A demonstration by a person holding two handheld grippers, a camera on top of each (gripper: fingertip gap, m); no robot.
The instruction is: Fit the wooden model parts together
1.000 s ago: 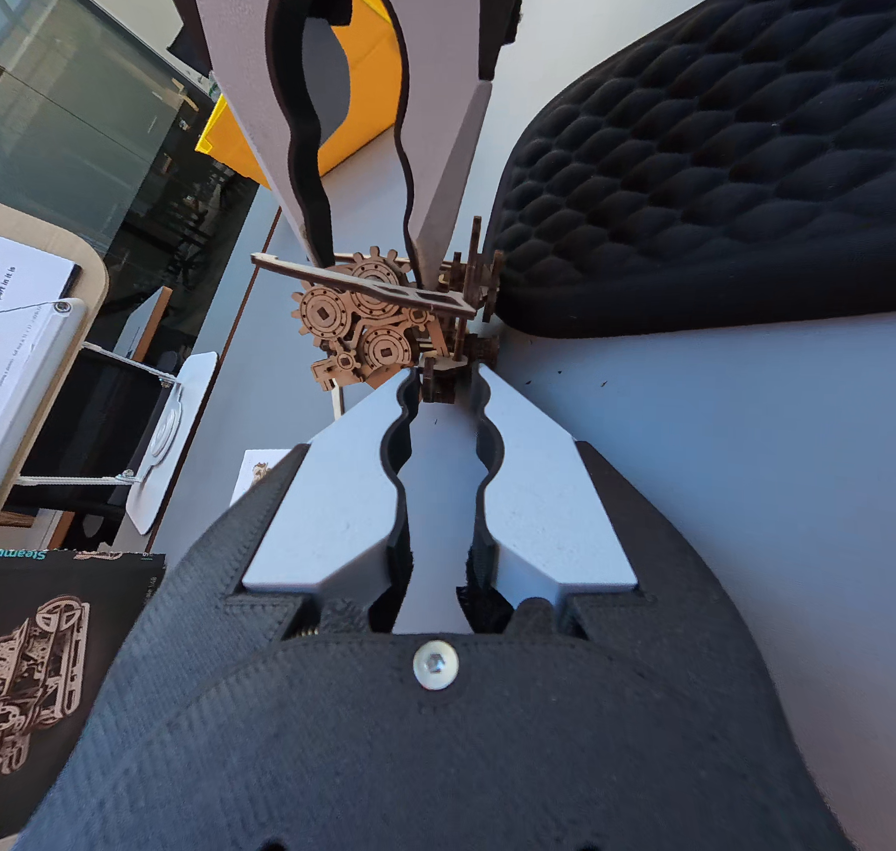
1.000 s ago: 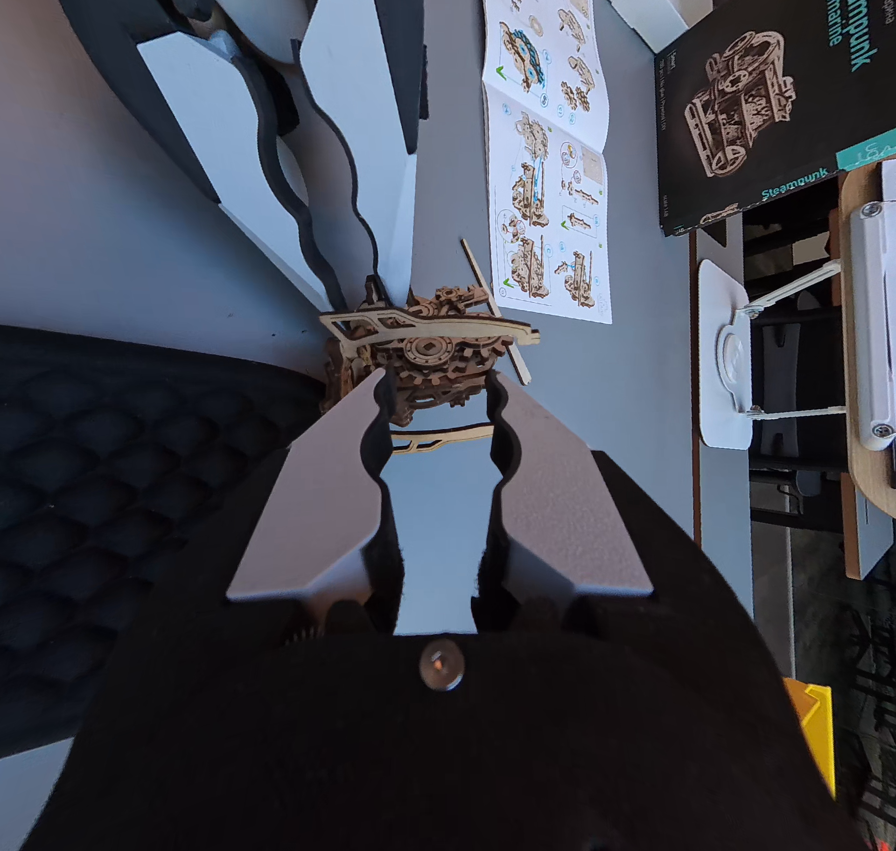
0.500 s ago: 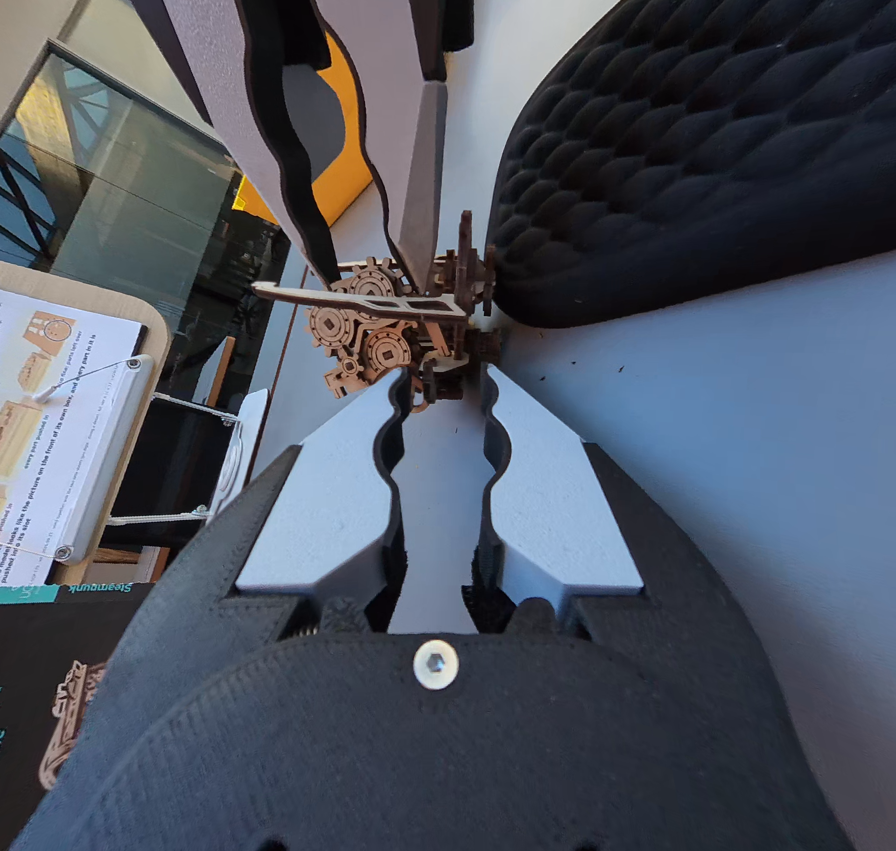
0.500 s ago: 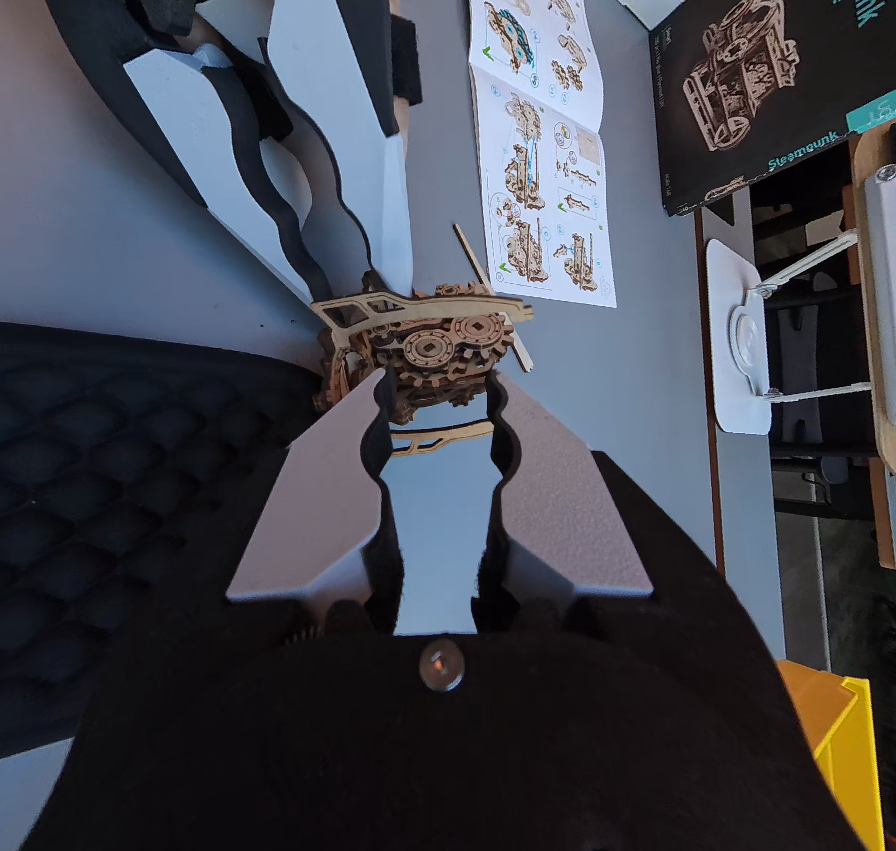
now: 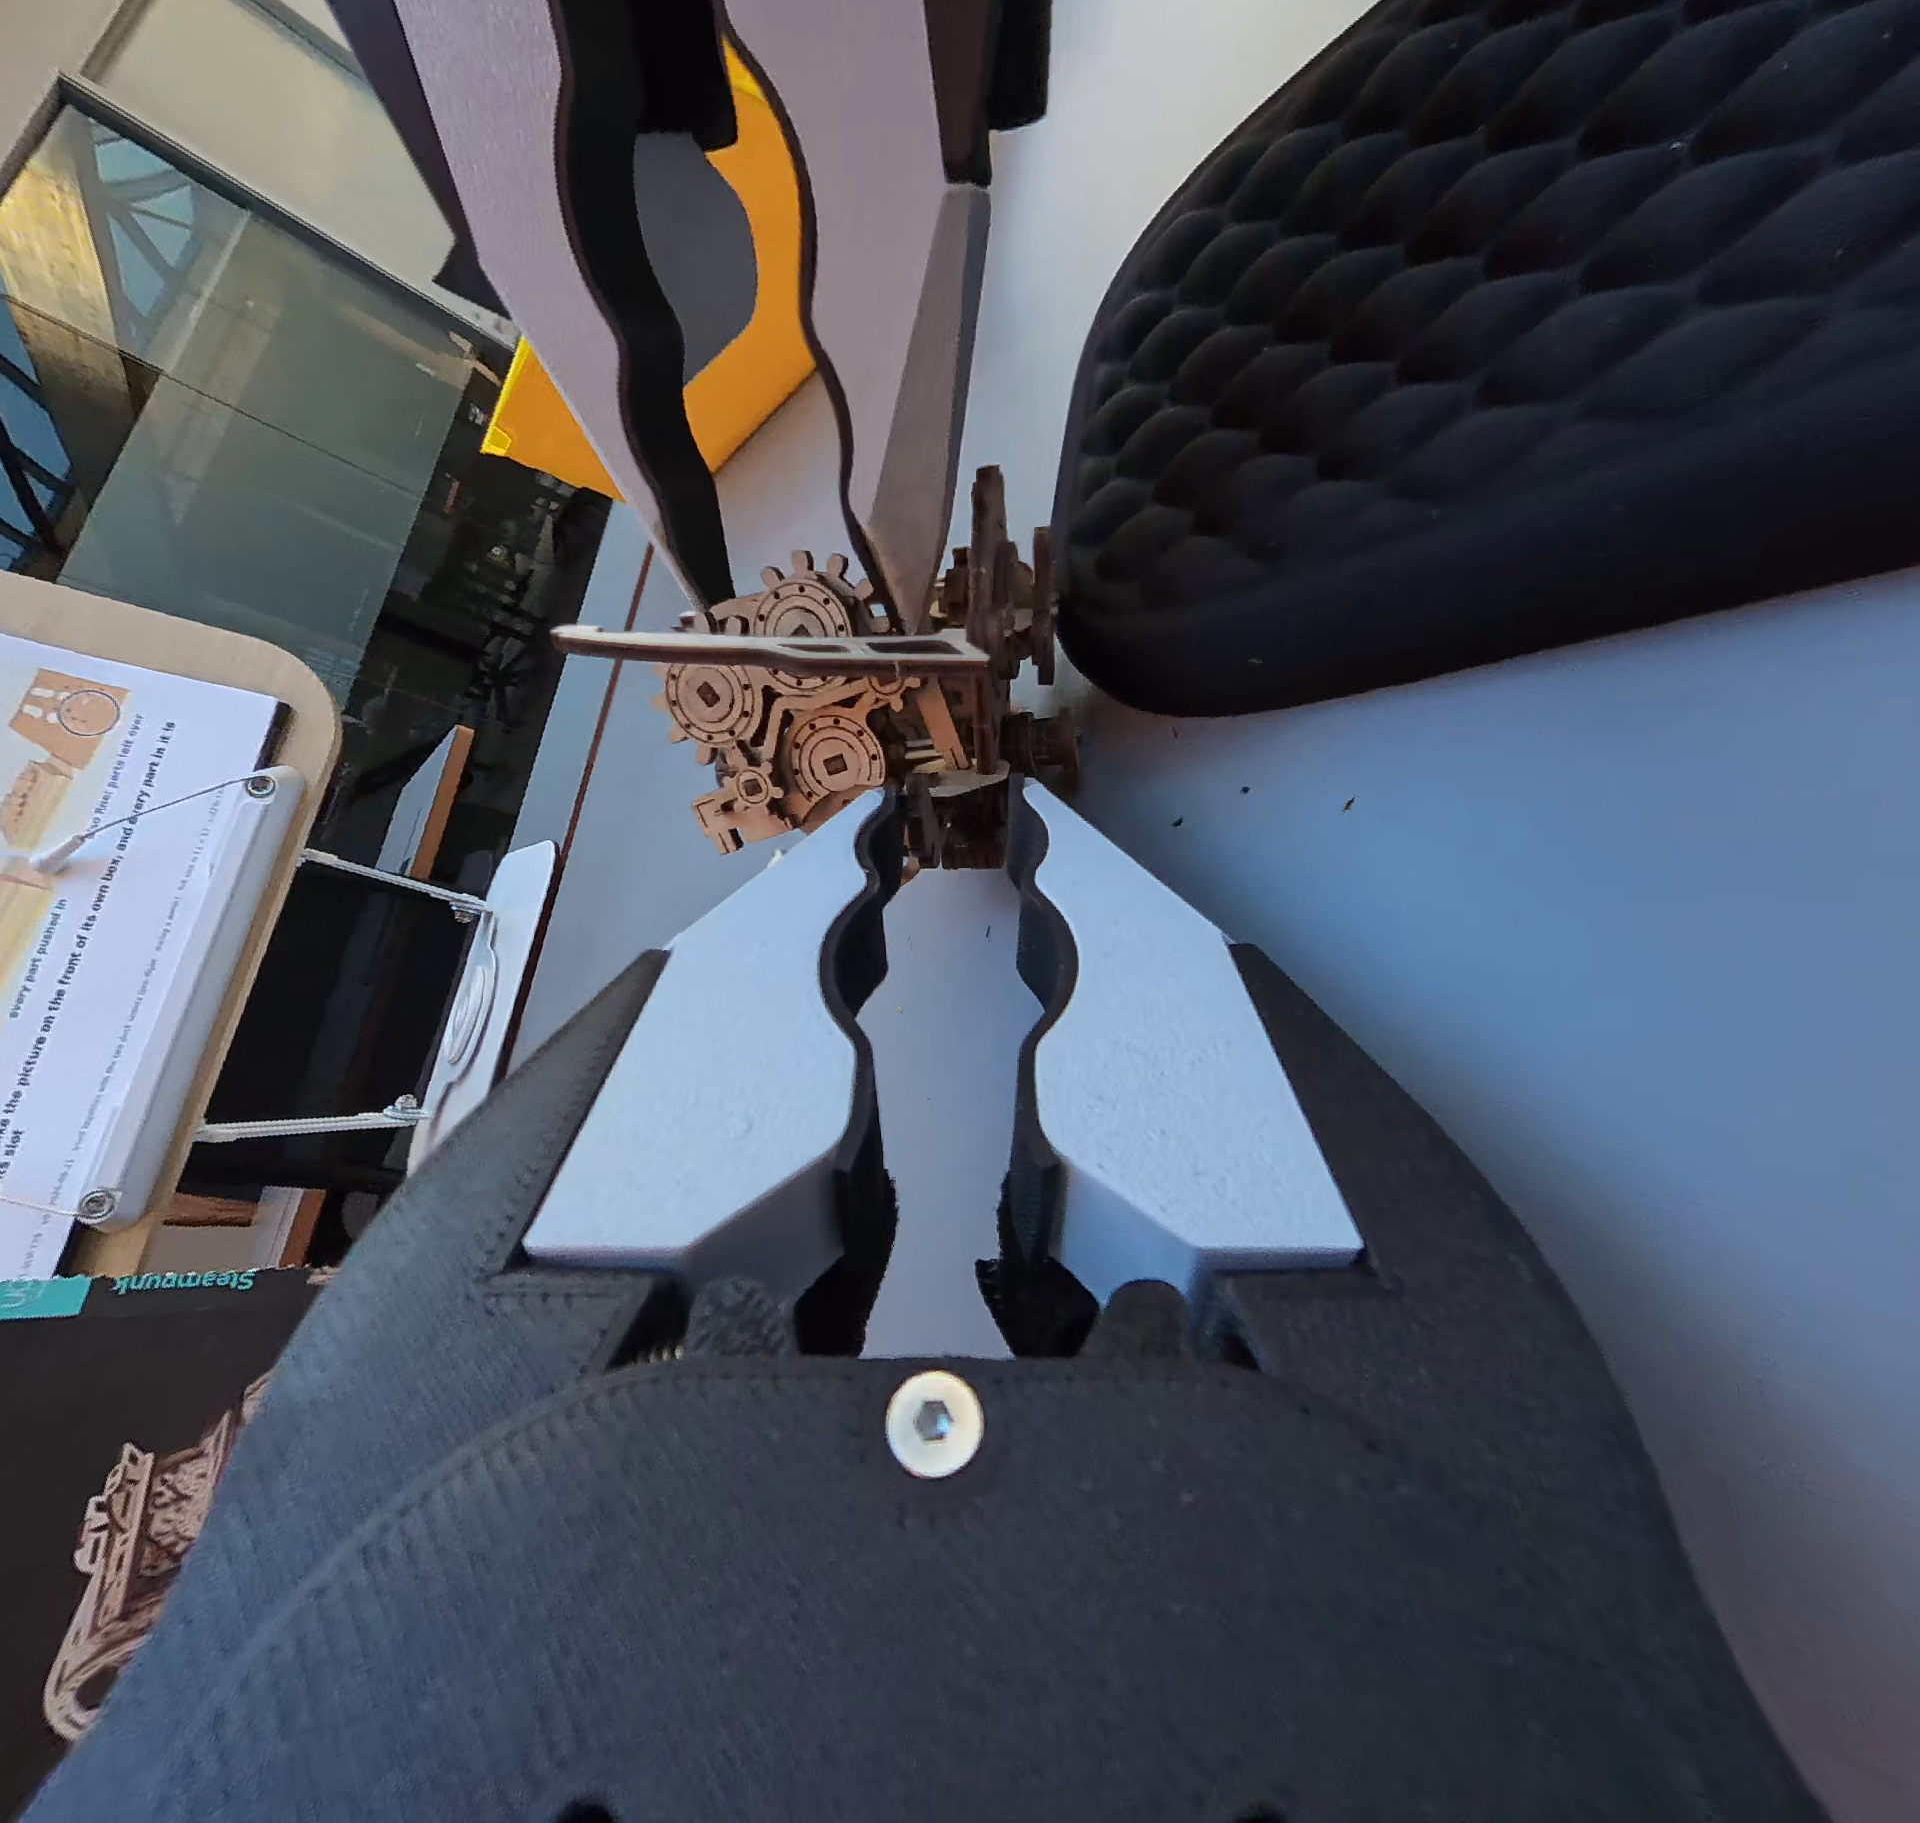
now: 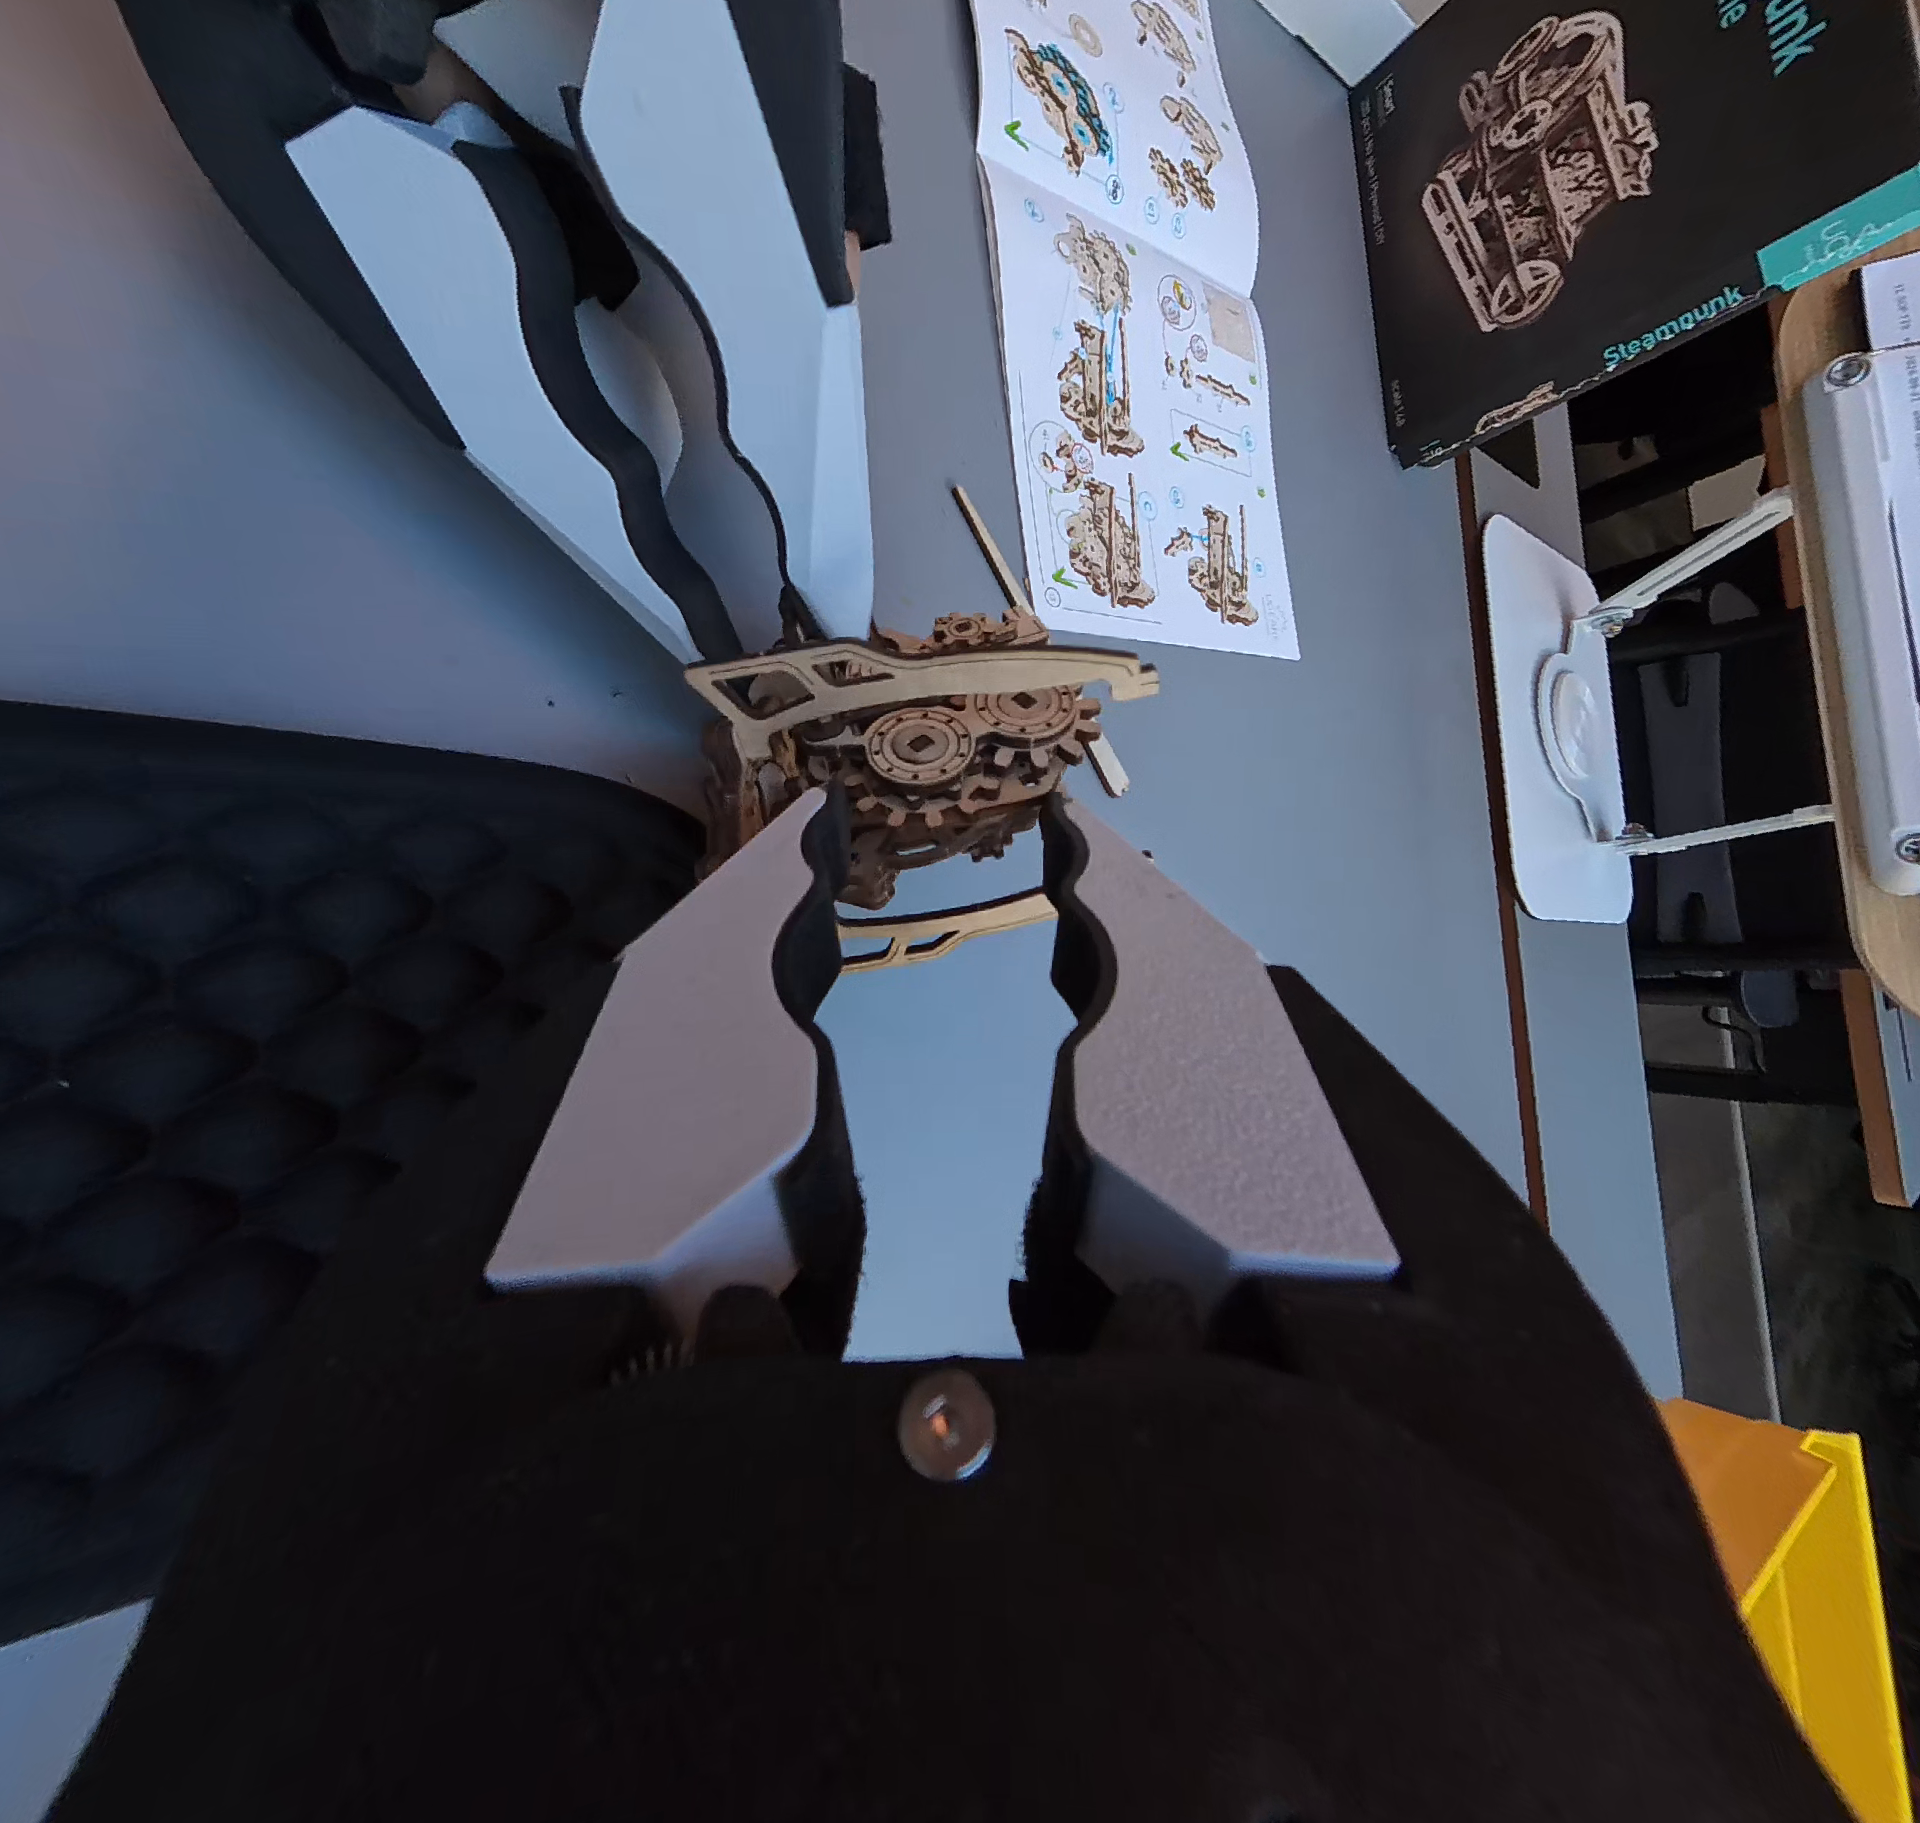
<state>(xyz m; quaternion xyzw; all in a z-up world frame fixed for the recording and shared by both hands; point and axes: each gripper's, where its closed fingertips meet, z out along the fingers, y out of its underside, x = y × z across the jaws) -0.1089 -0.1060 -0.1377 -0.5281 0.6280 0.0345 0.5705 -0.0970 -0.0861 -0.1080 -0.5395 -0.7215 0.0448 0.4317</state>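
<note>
A wooden gear model (image 5: 831, 724) with several cogs and a flat curved arm piece (image 6: 914, 677) across it is held just above the grey table, next to the black cushion. My left gripper (image 5: 951, 817) is shut on the model's near end. My right gripper (image 6: 935, 817) is shut on the gear block from the opposite side. A second curved wooden strip (image 6: 935, 932) shows between the right fingers. The right gripper also shows in the left wrist view (image 5: 810, 599), coming down from above. The left gripper shows in the right wrist view (image 6: 769, 630), at the model's far side.
A black quilted cushion (image 5: 1507, 319) lies right beside the model. An open instruction booklet (image 6: 1132, 319), a black kit box (image 6: 1621, 163), a thin wooden stick (image 6: 987, 547) and a white stand (image 6: 1558, 734) lie beyond. A yellow bin (image 6: 1808, 1607) stands at the table edge. My right fingertips sit around 4 cm from my left ones.
Both grippers keep their hold on the model. The pair has tilted slightly, so the gear faces and the curved arm piece turn more toward the right camera.
</note>
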